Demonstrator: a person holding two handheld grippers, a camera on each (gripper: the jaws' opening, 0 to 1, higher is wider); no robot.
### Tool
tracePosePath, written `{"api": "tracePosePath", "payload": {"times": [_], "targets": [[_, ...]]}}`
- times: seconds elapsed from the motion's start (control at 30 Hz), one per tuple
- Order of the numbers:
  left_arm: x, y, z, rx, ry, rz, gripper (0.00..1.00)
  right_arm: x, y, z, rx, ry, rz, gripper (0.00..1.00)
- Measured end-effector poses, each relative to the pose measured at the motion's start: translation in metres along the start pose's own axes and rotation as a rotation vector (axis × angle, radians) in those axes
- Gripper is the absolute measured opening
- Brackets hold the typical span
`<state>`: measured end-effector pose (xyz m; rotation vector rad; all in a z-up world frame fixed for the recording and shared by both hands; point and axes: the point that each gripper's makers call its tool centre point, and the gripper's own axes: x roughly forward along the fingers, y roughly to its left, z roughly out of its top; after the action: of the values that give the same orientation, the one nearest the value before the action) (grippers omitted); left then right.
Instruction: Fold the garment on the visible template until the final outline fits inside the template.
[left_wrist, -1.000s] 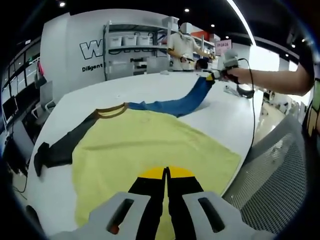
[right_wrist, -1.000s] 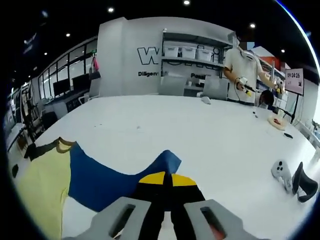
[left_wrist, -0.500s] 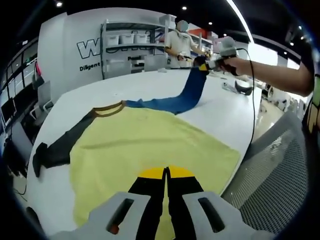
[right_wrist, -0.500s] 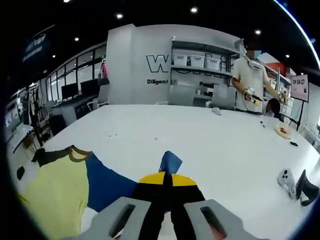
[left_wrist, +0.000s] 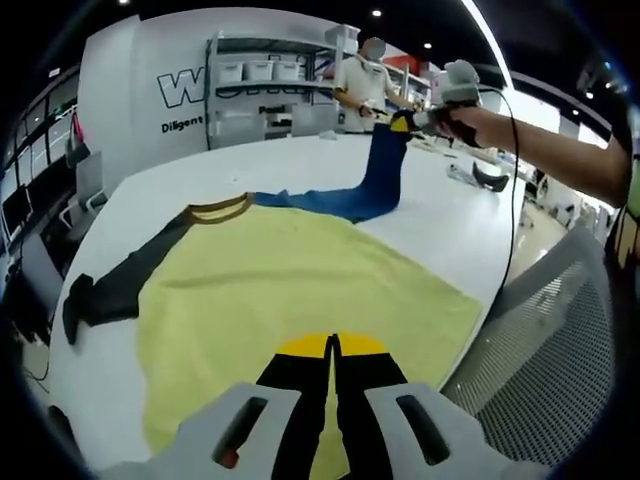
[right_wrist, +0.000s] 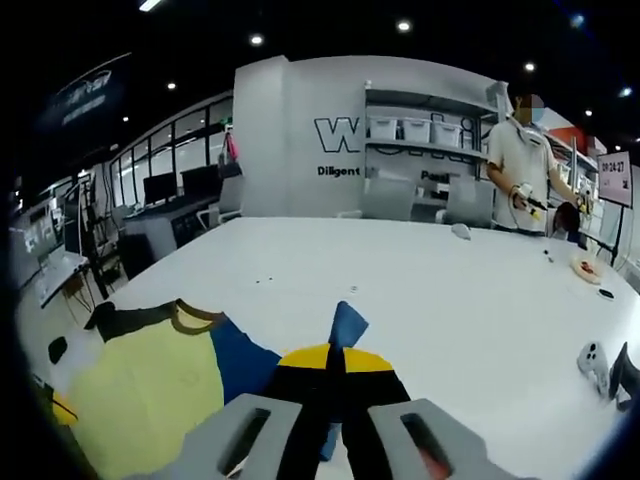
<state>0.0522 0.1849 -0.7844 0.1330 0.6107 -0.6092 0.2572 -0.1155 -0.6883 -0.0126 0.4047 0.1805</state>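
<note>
While right tongs (right_wrist: 335, 372) lift blue sleeve (left_wrist: 378, 172), left tongs (left_wrist: 331, 362) pinch yellow hem (left_wrist: 330, 420); template unseen.

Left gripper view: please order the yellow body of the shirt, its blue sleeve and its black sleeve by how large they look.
1. Yellow body, clearly largest.
2. Blue sleeve and black sleeve look similar. The blue one, lifted by the right gripper, lies farther from the camera, so I do not rank them.

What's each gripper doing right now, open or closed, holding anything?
Left gripper: shut on the yellow shirt body.
Right gripper: shut on the blue sleeve, lifted off the table.
</note>
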Motion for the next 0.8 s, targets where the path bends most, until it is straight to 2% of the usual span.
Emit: {"api": "tracePosePath", "payload": {"times": [0.1, 0.23, 0.37, 0.47, 0.57, 0.8], "targets": [[0.000, -0.003, 0.005, -0.016, -0.024, -0.017, 0.00, -0.003, 0.012, 0.003, -0.021, -0.008, 0.011, 0.00], [0.000, -0.006, 0.003, -0.009, -0.014, -0.031, 0.01, -0.004, 0.023, 0.006, -0.017, -0.023, 0.031, 0.00], [-0.001, -0.008, 0.005, 0.028, -0.013, -0.031, 0.02, -0.003, 0.036, 0.009, -0.015, -0.027, 0.054, 0.00], [-0.003, -0.005, 0.008, 0.014, -0.026, -0.013, 0.03, -0.003, 0.045, 0.011, -0.016, -0.032, 0.071, 0.00], [-0.004, -0.008, 0.012, 0.031, -0.038, -0.032, 0.03, -0.001, 0.058, 0.013, -0.011, -0.039, 0.094, 0.00], [-0.006, -0.002, 0.010, 0.004, -0.031, -0.019, 0.05, 0.006, 0.080, 0.017, -0.001, -0.047, 0.127, 0.00]]}}
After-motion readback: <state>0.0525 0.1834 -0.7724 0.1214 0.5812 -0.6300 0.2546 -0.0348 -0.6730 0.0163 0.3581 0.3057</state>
